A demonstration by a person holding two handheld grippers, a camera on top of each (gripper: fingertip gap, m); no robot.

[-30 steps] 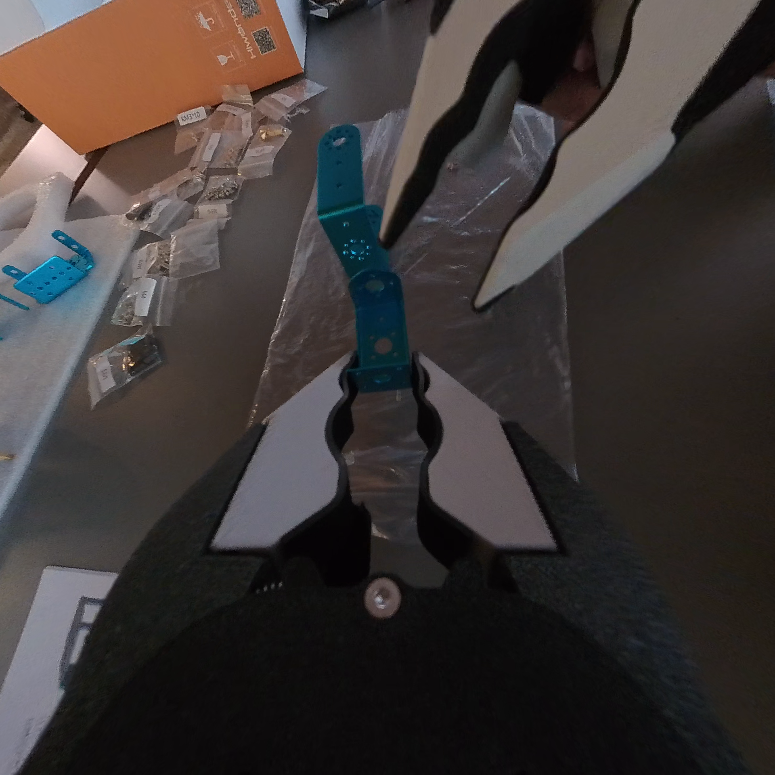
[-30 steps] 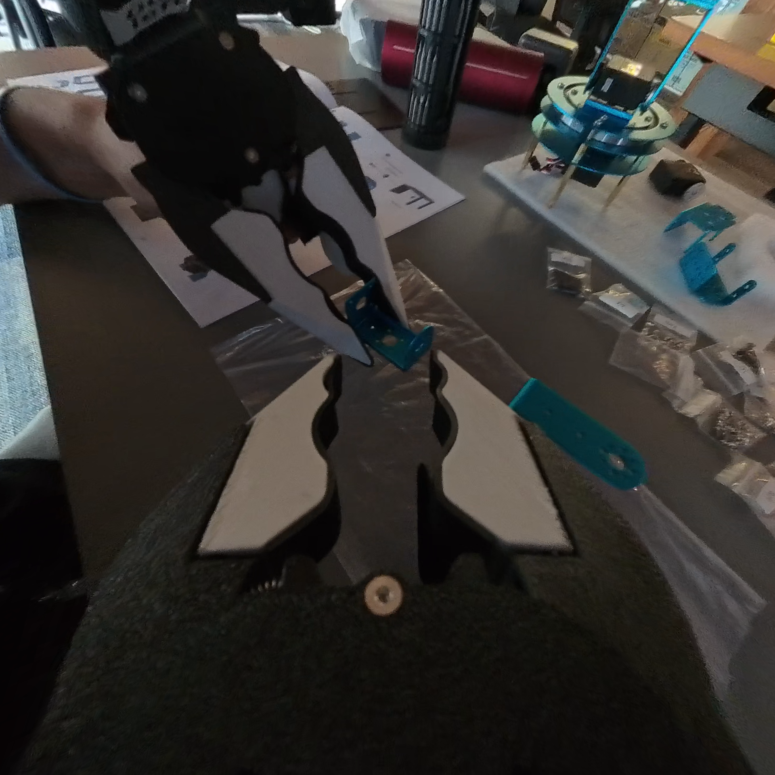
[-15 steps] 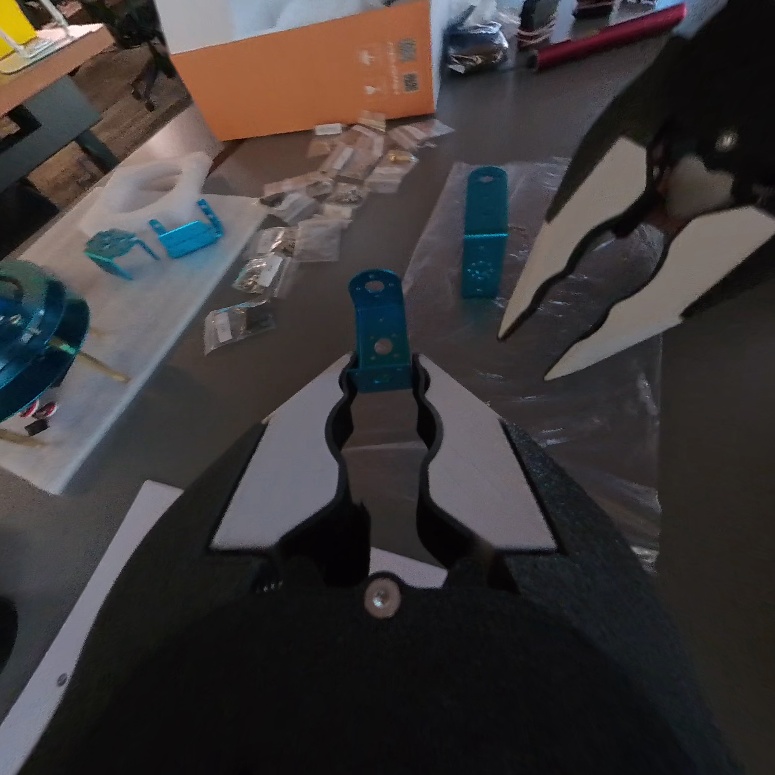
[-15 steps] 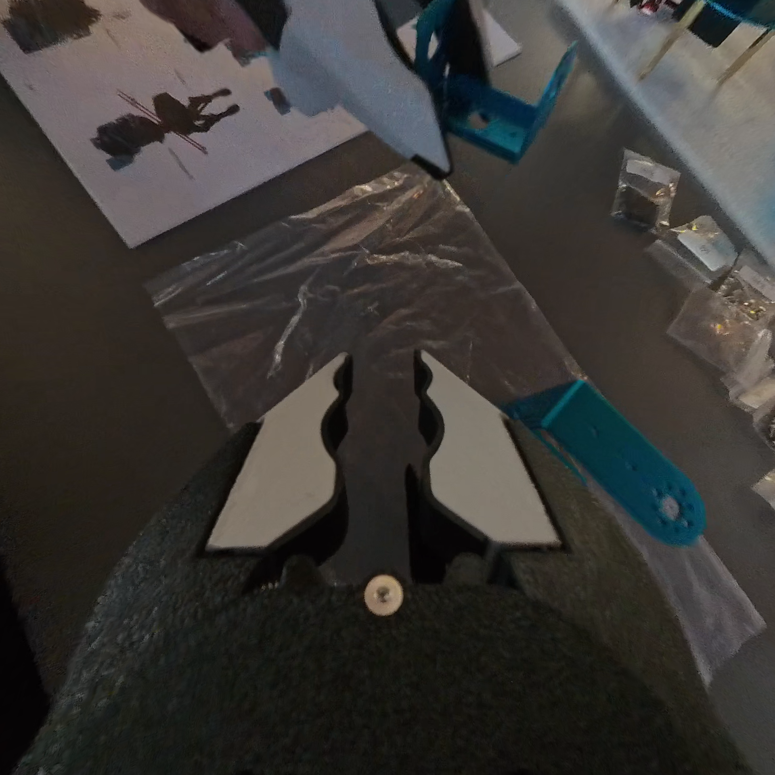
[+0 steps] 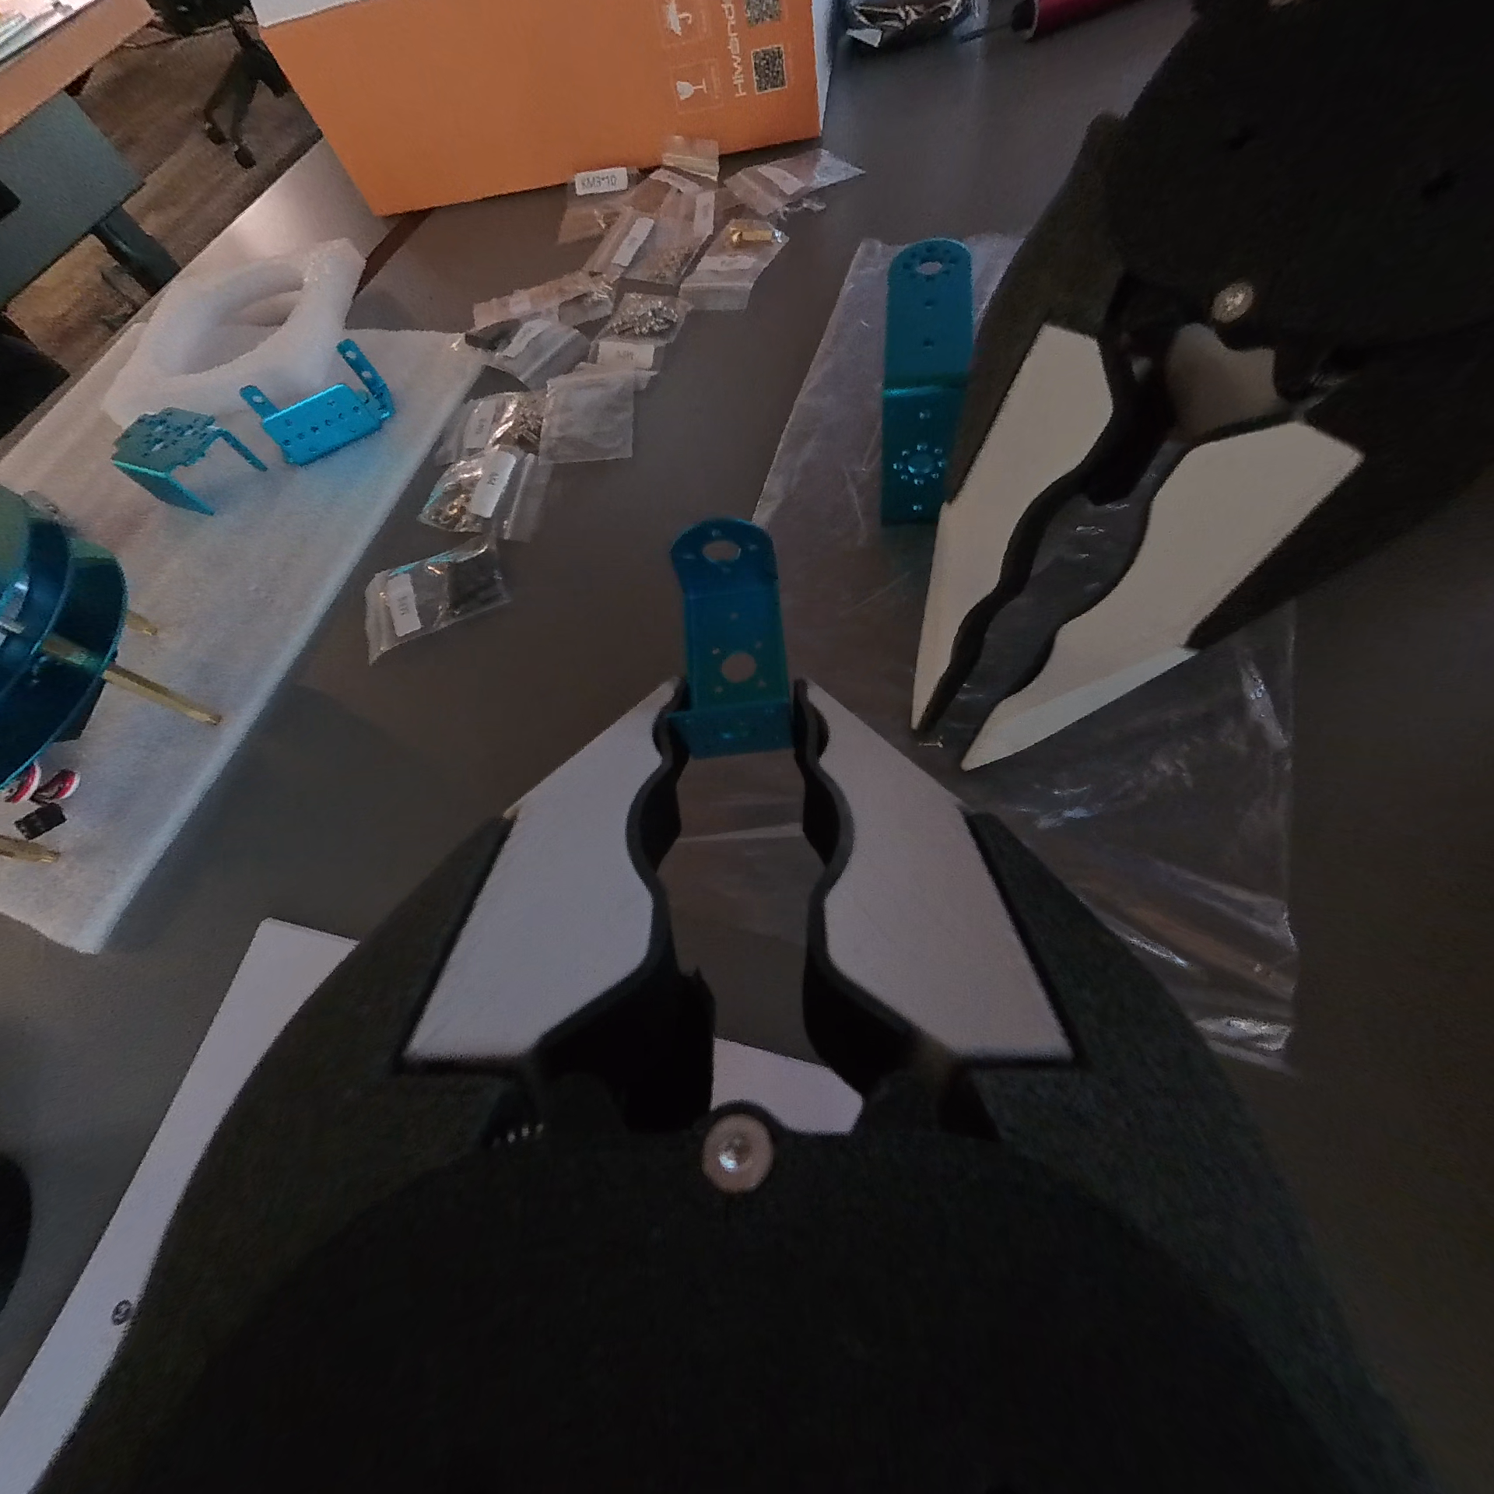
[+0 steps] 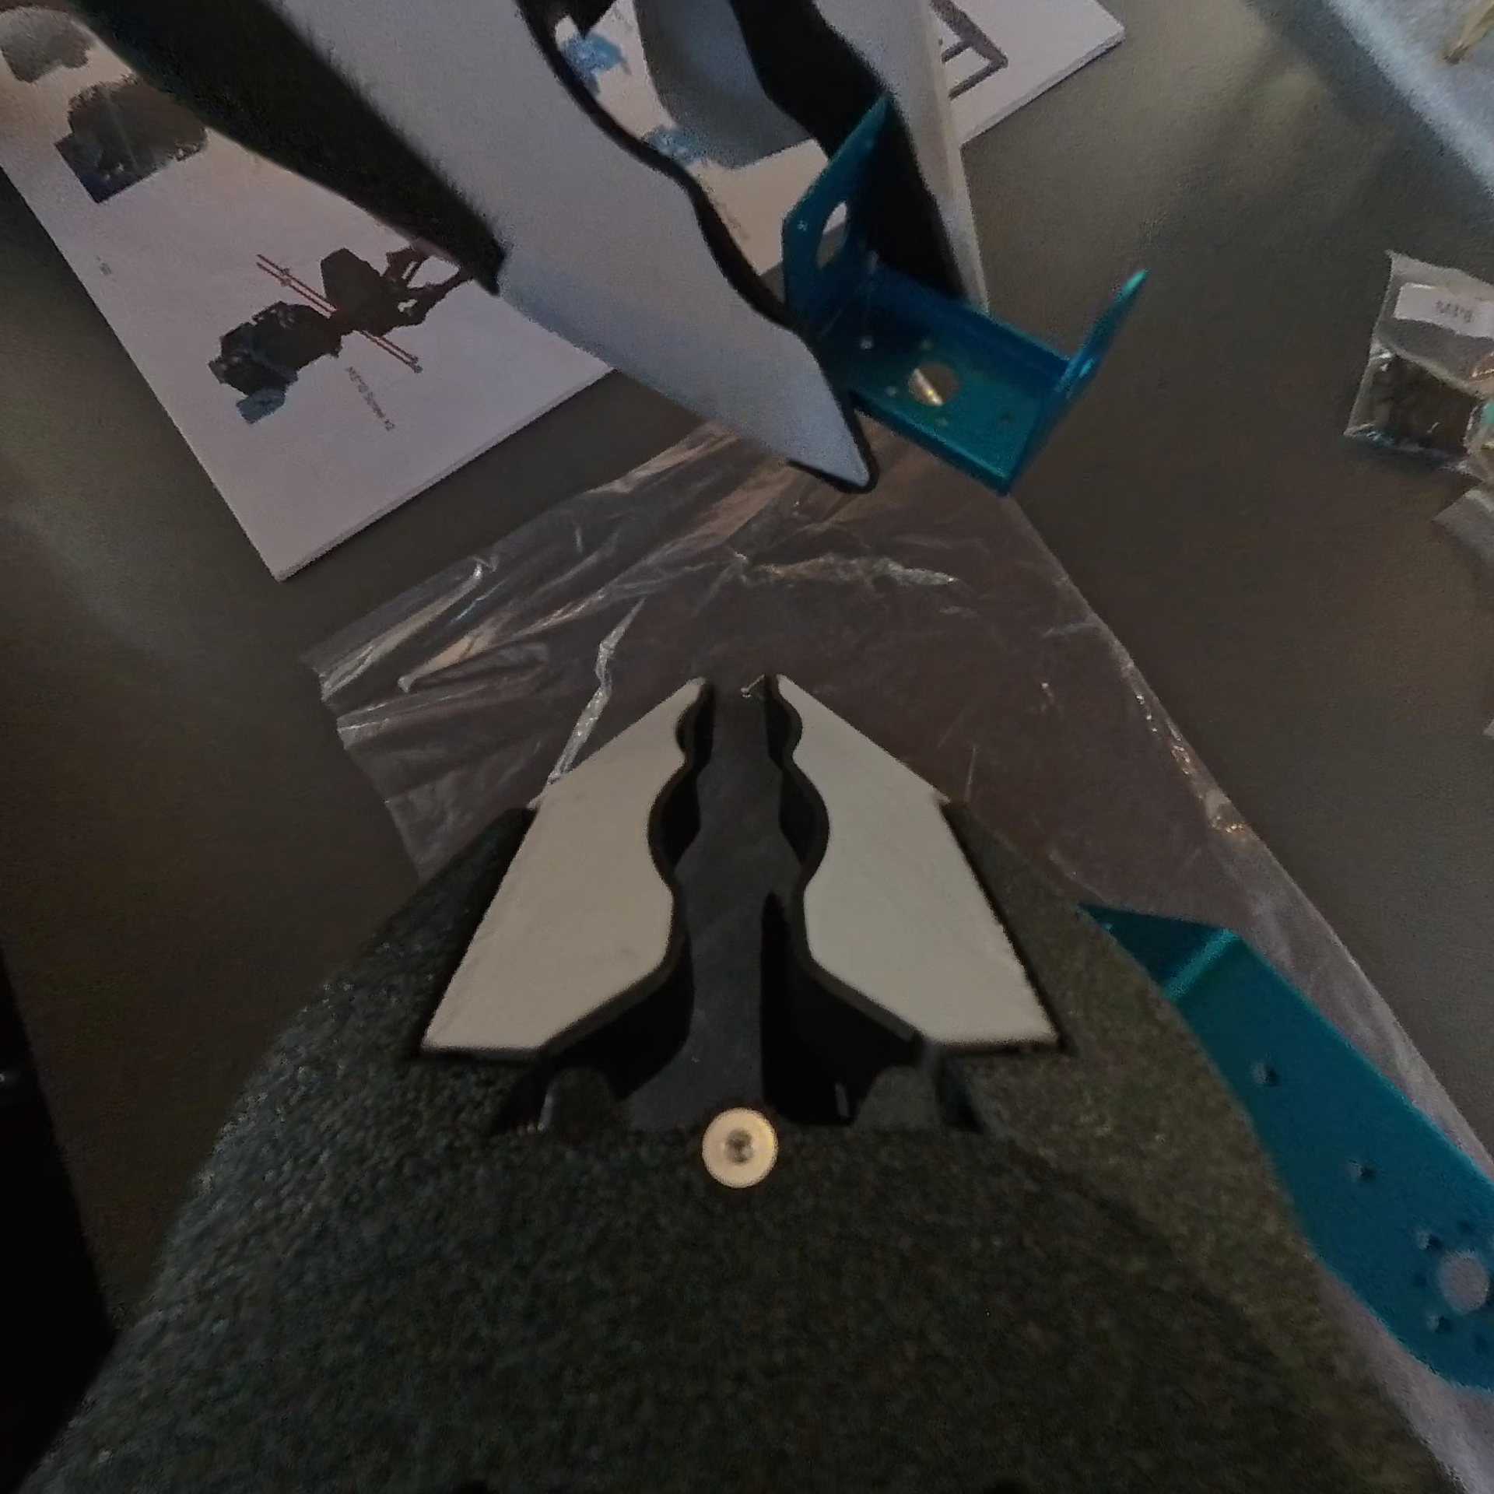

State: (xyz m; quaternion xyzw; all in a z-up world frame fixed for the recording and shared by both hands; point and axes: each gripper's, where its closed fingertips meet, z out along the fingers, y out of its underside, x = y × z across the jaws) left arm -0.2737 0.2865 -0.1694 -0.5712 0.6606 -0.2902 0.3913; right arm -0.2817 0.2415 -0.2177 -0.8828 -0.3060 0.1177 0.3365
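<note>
— Two grippers. Left gripper (image 5: 740, 695): grips one end of the blue U-bracket (image 5: 728, 639) between fingertips, probably to leave its holes exposed beyond them.
— Right gripper (image 6: 744, 687): narrow gap, empty, hovers tips-down over the clear plastic bag (image 6: 808, 582).

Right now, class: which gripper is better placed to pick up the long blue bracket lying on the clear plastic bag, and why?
The right gripper, probably. It holds nothing, and its tips sit just beside the long blue bracket on the clear plastic bag. The left gripper is shut on the small blue bracket.
</note>
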